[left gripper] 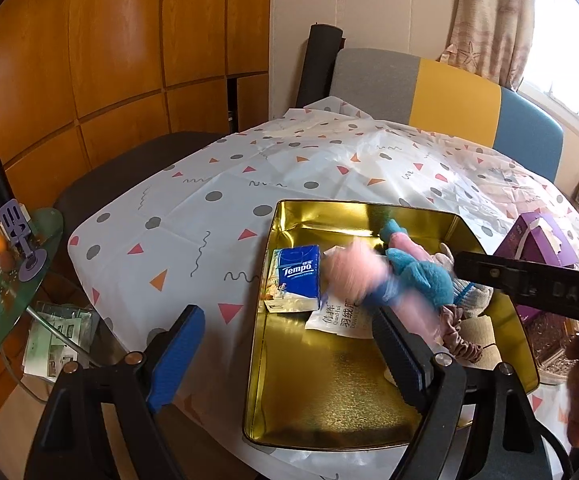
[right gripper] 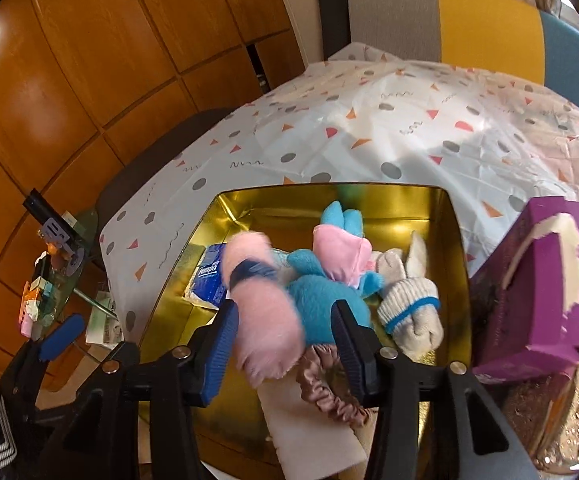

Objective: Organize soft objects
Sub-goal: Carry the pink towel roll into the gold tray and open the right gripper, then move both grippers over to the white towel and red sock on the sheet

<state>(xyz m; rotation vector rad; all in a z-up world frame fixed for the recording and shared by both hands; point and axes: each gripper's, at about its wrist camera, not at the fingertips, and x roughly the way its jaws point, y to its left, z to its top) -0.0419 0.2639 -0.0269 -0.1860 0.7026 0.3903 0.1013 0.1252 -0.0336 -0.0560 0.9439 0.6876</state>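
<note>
A gold tin tray [left gripper: 313, 400] [right gripper: 455, 236] lies on the table. In it are a blue Tempo tissue pack [left gripper: 299, 276] [right gripper: 209, 280], a white sachet [left gripper: 339, 314], rolled socks [right gripper: 409, 312], a brown scrunchie [right gripper: 329, 396] [left gripper: 461, 336] and a blue and pink plush toy [right gripper: 321, 296] [left gripper: 417, 276] with a fluffy pink tail [right gripper: 265, 320]. My right gripper [right gripper: 285, 336] is open around the plush, over the tray. The plush looks blurred. My left gripper [left gripper: 289, 344] is open and empty at the tray's near left edge.
A purple tissue box [right gripper: 545, 280] [left gripper: 537, 248] stands right of the tray. The table has a patterned white cloth [left gripper: 217, 208]. A chair [left gripper: 449, 96] stands behind it. A glass side table [left gripper: 5, 280] with small items is at the left.
</note>
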